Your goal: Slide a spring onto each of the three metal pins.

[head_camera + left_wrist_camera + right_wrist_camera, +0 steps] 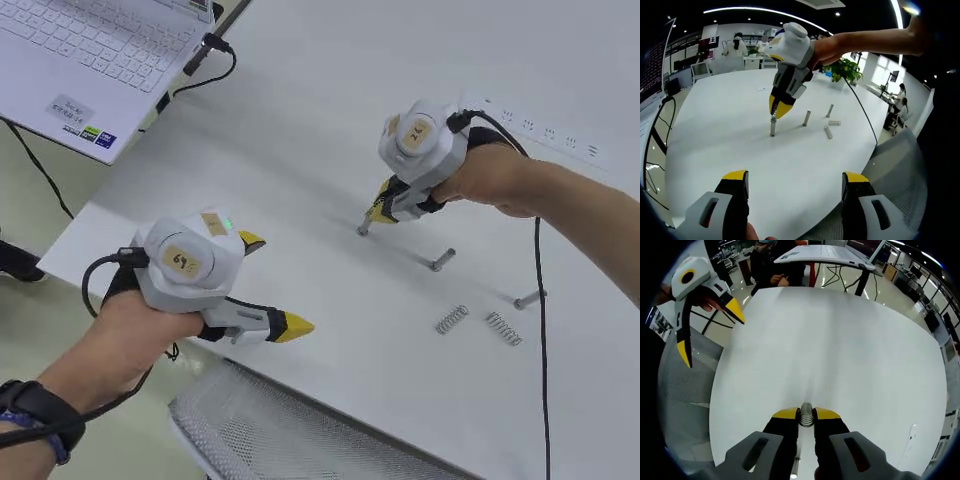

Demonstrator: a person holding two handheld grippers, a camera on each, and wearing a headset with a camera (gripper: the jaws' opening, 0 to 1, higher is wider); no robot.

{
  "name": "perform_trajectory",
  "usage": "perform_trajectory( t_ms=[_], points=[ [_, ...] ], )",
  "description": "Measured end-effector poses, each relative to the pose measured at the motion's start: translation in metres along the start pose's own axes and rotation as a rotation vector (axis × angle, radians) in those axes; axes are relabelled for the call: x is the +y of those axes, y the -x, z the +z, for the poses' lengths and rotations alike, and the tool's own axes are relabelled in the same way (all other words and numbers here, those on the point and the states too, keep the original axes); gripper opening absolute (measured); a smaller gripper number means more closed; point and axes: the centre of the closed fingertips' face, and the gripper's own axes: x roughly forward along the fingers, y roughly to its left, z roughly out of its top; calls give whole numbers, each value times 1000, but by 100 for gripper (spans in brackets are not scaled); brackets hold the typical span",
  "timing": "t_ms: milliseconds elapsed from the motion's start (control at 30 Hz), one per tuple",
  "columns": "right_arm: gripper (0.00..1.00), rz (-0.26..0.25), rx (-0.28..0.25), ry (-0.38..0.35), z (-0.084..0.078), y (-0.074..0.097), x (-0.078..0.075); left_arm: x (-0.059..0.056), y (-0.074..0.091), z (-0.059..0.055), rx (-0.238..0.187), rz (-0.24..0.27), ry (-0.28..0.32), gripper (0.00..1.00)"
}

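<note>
- Spring (pixel 806 417) clamped between the yellow tips of right gripper (pixel 383 212), jaws closed down to a narrow gap with only the coil between them.
- Held upright and straight above near pin (pixel 772 128), probably to line up the hollow of the coil with the top of the pin. Lower end right at the pin's top, but cannot tell whether already over it.
- Standing upright in a row on white table (pixel 300 150): near pin, then middle pin (pixel 442 259), then far pin (pixel 529 298), both bare, likely for taking springs from above.
- Lying flat on the table near middle and far pin, two loose springs (pixel 452 319), close at hand for the next two turns.
- Left gripper (pixel 275 283) hovering above the near edge of the table, well apart from all the pins, jaws spread wide and grasping nothing. Seemingly parked out of the way, not needed for this step.
</note>
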Motion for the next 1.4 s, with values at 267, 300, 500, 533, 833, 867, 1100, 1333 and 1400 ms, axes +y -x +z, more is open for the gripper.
perform_trajectory(
  t_ms=[267, 300, 500, 533, 833, 867, 1100, 1333, 1400],
  points=[
    [9, 2, 8, 4, 0, -6, -1, 1, -1, 1, -3, 0, 4, 73],
    [9, 4, 11, 9, 0, -7, -1, 1, -1, 1, -3, 0, 4, 73],
    [9, 9, 32, 27, -4, -13, 0, 3, -2, 2, -4, 1, 4, 73],
    [9, 8, 34, 31, -4, -14, -1, 4, -2, 2, -5, 2, 5, 73],
    [9, 17, 52, 43, -6, -23, -1, 6, -1, -1, -2, 9, 14, 73],
    [9, 19, 54, 46, -6, -24, -1, 6, -1, -1, -2, 10, 17, 73],
    [9, 28, 73, 55, -10, -32, -1, 5, 0, -3, 0, 14, 23, 72],
    [9, 36, 90, 62, -13, -39, 0, 7, 0, -5, 1, 21, 30, 72],
    [9, 37, 93, 61, -13, -40, 0, 7, 0, -5, 1, 22, 31, 72]
  ],
)
